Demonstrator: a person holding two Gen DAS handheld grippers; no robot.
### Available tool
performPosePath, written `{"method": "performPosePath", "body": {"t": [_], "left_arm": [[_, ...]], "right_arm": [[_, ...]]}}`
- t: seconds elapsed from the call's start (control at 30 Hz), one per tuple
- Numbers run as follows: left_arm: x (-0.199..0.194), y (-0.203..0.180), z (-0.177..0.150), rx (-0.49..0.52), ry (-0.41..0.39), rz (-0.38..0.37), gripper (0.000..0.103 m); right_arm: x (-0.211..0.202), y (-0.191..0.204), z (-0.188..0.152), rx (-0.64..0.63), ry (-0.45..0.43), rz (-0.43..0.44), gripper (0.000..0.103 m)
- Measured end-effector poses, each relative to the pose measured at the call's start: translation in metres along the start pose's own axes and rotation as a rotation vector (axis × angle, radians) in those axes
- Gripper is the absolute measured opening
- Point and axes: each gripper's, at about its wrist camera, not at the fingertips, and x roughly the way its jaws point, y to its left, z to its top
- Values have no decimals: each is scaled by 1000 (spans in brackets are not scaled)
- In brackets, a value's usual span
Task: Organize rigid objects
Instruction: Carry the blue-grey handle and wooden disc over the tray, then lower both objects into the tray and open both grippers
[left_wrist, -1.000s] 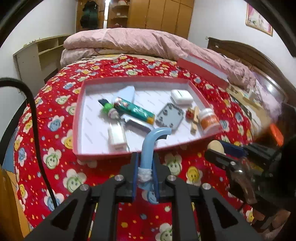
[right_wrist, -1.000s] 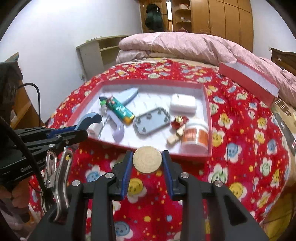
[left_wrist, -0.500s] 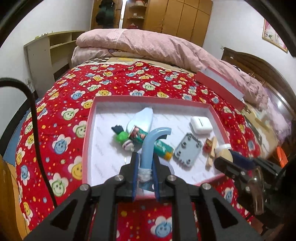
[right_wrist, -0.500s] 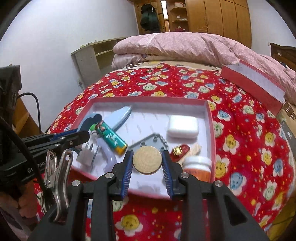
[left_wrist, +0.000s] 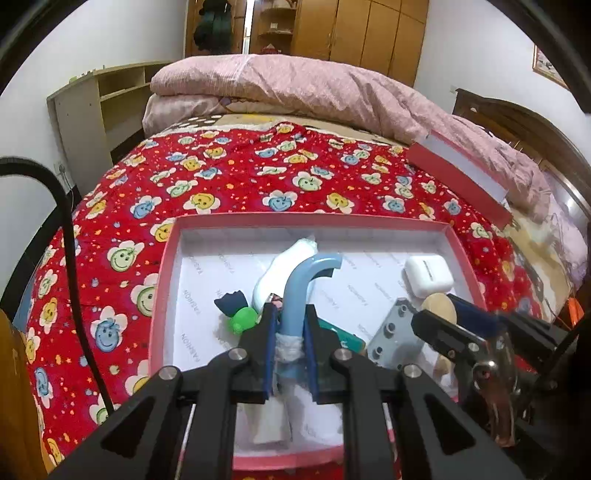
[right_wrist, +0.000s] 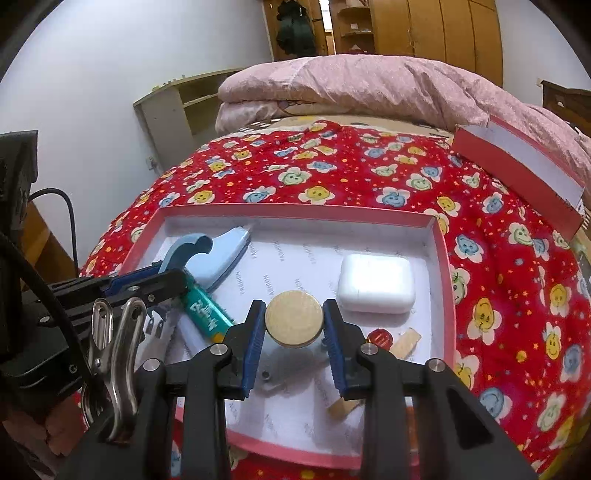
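A pink-rimmed shallow box (left_wrist: 164, 266) (right_wrist: 441, 258) with a white floor lies on the red flowered bedspread. My left gripper (left_wrist: 290, 332) is shut on a light blue curved handle (left_wrist: 301, 280), held over the box's left half. My right gripper (right_wrist: 294, 325) is shut on a round tan disc (right_wrist: 294, 318) above the box's middle. Inside lie a white earbud case (right_wrist: 375, 282), a green tube (right_wrist: 205, 308), a light blue flat piece (right_wrist: 225, 254), a grey plate with holes (left_wrist: 391, 334), a green ball (left_wrist: 242, 319), a red wrapped sweet (right_wrist: 380, 336) and a wooden clip (right_wrist: 404, 341).
The box's red lid (right_wrist: 517, 173) leans against a pink duvet (left_wrist: 295, 85) at the back right. A black cable (left_wrist: 70, 236) hangs at the left. A beige shelf unit (left_wrist: 96, 99) stands by the wall, wooden wardrobes behind. Bedspread (left_wrist: 258, 177) beyond the box is bare.
Both grippers have moved forward from the near side of the box to above its floor, each still holding its object. The box now fills more of both views.
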Motion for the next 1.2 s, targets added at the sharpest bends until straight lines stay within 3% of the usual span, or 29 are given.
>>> {"method": "performPosePath", "body": {"t": [0.37, 0.4, 0.47, 0.57, 0.63, 0.73, 1.2], "left_arm": [[13, -2, 8, 20, -17, 9, 15], [13, -2, 9, 21, -20, 13, 18], [14, -4, 10, 28, -17, 20, 39], [13, -5, 10, 40, -19, 34, 47], [11, -5, 9, 45, -26, 43, 51], [6, -3, 8, 34, -38, 53, 57], [-30, 2, -8, 3, -37, 72, 60]], "right_arm": [[20, -8, 3, 15, 31, -5, 32], [20, -9, 3, 24, 31, -1, 32], [19, -9, 3, 27, 24, -1, 32], [15, -9, 4, 29, 10, -2, 39], [10, -9, 4, 31, -5, 1, 49], [2, -7, 6, 26, -25, -3, 53], [-34, 5, -9, 18, -51, 20, 53]]}}
